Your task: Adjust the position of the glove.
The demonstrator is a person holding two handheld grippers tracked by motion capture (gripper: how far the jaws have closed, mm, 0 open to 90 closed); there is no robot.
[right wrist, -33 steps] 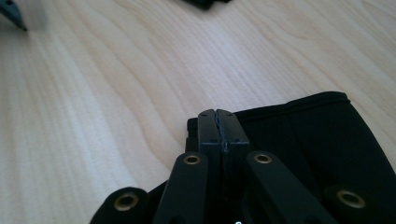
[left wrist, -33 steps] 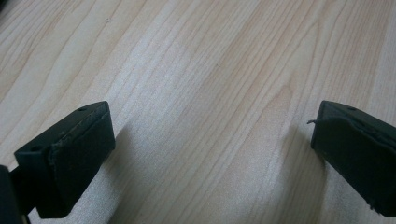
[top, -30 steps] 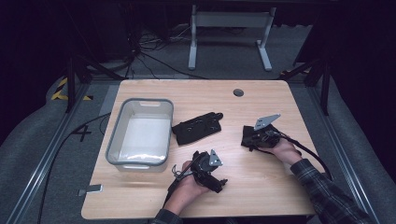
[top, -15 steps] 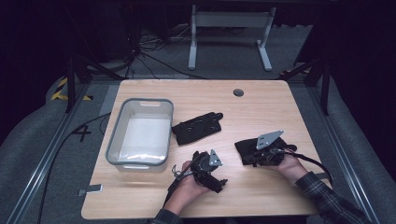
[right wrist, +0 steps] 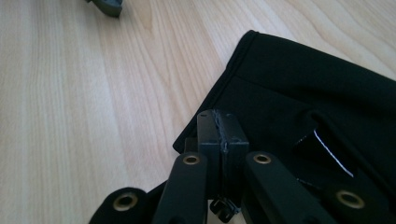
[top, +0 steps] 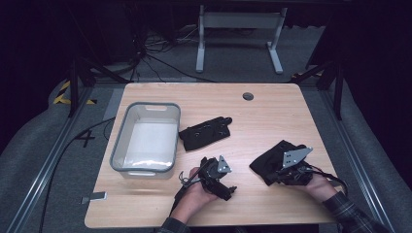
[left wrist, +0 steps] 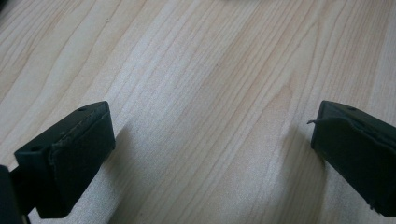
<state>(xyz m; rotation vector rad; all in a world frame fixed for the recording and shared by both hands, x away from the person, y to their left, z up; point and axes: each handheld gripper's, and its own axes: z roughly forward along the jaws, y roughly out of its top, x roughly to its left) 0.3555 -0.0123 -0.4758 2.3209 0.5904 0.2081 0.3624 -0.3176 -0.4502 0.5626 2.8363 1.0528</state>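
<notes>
A black fabric piece (top: pixel 269 162) lies on the wooden table (top: pixel 272 116) at the near right. My right gripper (top: pixel 278 174) is shut on its near edge, with a hand behind it. In the right gripper view the closed jaws (right wrist: pixel 222 130) pinch the hem of the fabric (right wrist: pixel 299 88), which spreads away to the right. A black glove (top: pixel 204 132) lies flat in the middle of the table. My left gripper (top: pixel 227 188) rests near the front edge, below the glove and apart from it. Its jaws (left wrist: pixel 210 135) stand wide open over bare wood.
A grey-rimmed clear bin (top: pixel 116 145) with a white inside stands at the left of the table. A round cable hole (top: pixel 248 96) sits near the far edge. A small grey tag (top: pixel 94 197) lies at the near left corner. Metal frame legs stand beyond the table.
My right gripper has moved toward the table's near edge and dragged the black fabric piece along with it. The left gripper and the glove have stayed put.
</notes>
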